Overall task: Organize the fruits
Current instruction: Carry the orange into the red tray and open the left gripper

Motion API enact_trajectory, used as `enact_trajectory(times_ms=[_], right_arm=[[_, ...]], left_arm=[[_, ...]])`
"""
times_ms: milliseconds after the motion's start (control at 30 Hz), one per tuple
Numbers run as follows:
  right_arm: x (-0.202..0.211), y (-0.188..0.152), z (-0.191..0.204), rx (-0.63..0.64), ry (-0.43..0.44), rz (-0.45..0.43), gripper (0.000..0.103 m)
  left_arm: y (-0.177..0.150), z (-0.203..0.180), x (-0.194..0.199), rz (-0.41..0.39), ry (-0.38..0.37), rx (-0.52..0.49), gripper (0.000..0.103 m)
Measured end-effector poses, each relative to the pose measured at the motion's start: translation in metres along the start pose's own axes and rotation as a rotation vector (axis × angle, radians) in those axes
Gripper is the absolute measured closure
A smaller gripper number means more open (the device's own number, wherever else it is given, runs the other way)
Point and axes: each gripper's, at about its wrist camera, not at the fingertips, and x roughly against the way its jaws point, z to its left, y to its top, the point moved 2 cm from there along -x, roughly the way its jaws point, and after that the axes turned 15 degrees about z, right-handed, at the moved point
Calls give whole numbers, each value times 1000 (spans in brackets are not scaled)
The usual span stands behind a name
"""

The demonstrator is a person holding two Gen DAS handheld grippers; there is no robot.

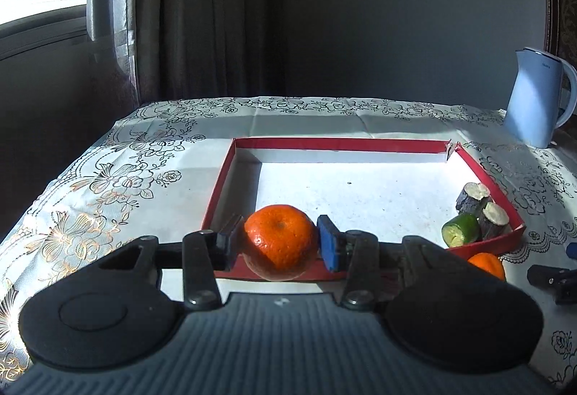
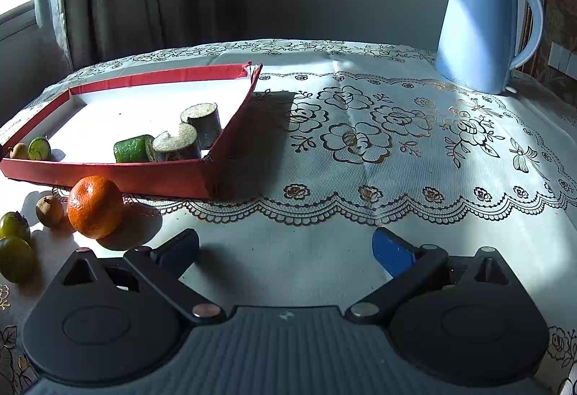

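Our left claw grips an orange over the tray's near rim; our right claw gapes empty, another orange to its left.

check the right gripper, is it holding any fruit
No, the right gripper stands wide open over bare tablecloth, and the nearest orange sits apart on the cloth to its left.

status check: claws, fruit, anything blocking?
Left claw shut on orange, at red tray's near edge. Right claw open, empty. Second orange outside the tray. Nothing blocking.
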Motion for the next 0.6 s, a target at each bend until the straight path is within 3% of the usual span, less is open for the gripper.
enact_trajectory(times_ms=[200, 233, 267, 333, 600], right_arm=[[2, 0, -6, -34, 36, -16, 0], [2, 0, -7, -38, 41, -18, 0], [2, 0, -7, -42, 46, -21, 0], [2, 0, -9, -50, 55, -25, 0], [2, 0, -10, -59, 64, -29, 0]], left_arm=[[26, 17, -39, 42, 19, 56, 62], [26, 21, -41, 42, 21, 74, 53], [23, 24, -40, 29, 30, 89, 29], [15, 25, -30, -27, 67, 97, 9], [-30, 20, 18, -26, 54, 39, 0]])
